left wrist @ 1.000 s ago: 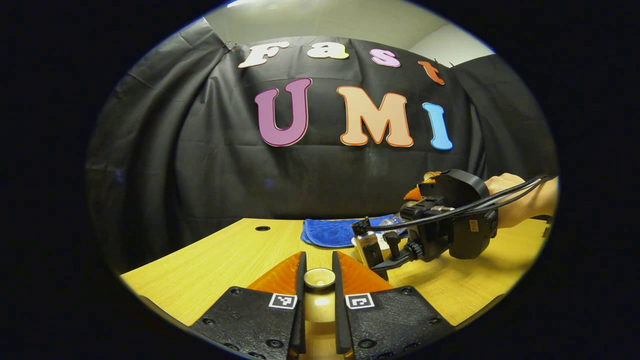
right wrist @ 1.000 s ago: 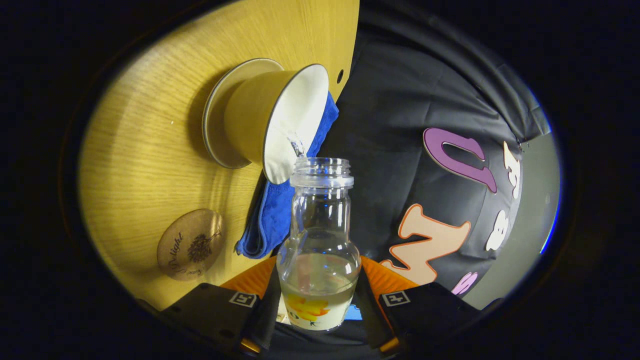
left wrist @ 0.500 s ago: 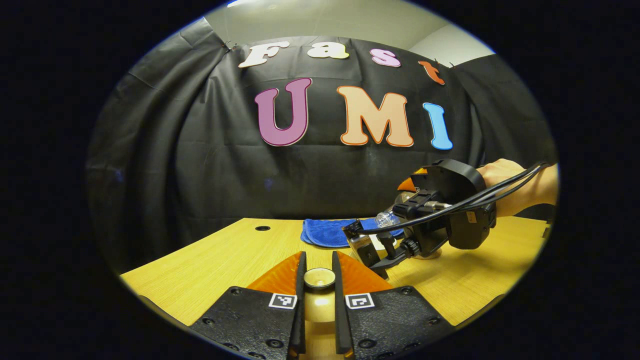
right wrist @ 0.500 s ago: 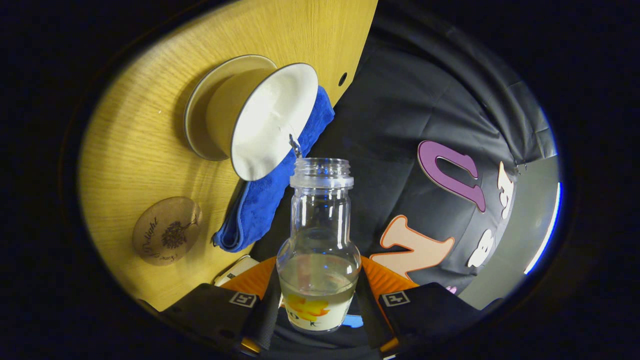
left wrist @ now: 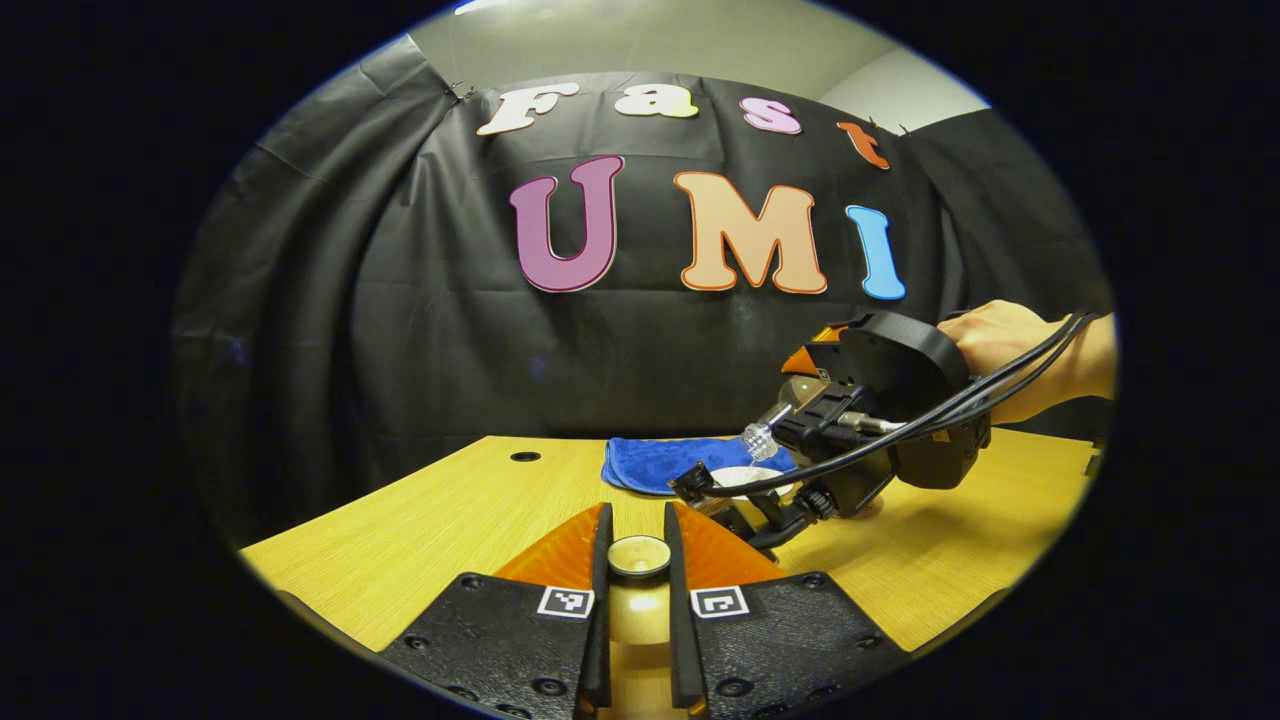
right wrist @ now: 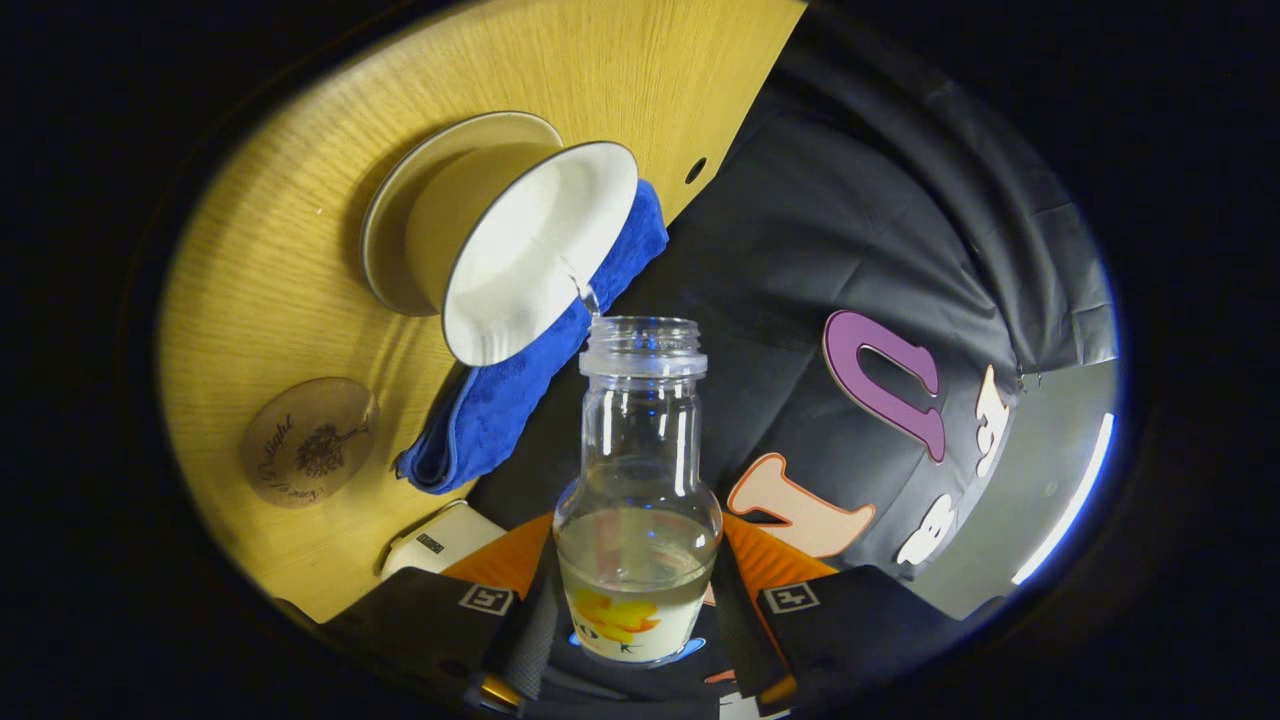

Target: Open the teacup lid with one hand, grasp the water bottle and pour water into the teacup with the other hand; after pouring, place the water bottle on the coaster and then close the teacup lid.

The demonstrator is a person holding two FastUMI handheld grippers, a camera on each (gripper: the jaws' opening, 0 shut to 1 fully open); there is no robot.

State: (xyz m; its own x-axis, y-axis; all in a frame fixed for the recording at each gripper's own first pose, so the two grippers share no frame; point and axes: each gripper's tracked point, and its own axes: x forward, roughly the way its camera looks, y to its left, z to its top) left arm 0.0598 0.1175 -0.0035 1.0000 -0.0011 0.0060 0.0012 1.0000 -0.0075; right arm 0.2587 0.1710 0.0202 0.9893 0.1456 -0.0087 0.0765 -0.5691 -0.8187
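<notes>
My right gripper (right wrist: pixel 638 565) is shut on a clear glass water bottle (right wrist: pixel 638 470), which is tipped over so its open mouth hangs just above the rim of the white-lined teacup (right wrist: pixel 520 250). A thin stream of water (right wrist: pixel 585 295) runs from the mouth into the cup. The cup stands on a beige saucer (right wrist: pixel 400 215). In the left gripper view the right gripper (left wrist: pixel 790 410), held by a hand (left wrist: pixel 1010 345), tilts the bottle (left wrist: pixel 757 440) over the teacup (left wrist: pixel 745 480). My left gripper (left wrist: pixel 640 530) is shut on the round knob of the teacup lid (left wrist: pixel 640 556), held low over the table.
A round wooden coaster (right wrist: pixel 305 440) lies on the yellow wooden table (right wrist: pixel 260 300) beside the cup. A folded blue cloth (right wrist: pixel 520 385) lies behind the cup, near the table's back edge. A small white object (right wrist: pixel 440 540) sits close to the right gripper.
The right gripper has risen and tilted the bottle further, so the cup's inside now faces its camera more. Water keeps running. The left gripper with the lid has not moved.
</notes>
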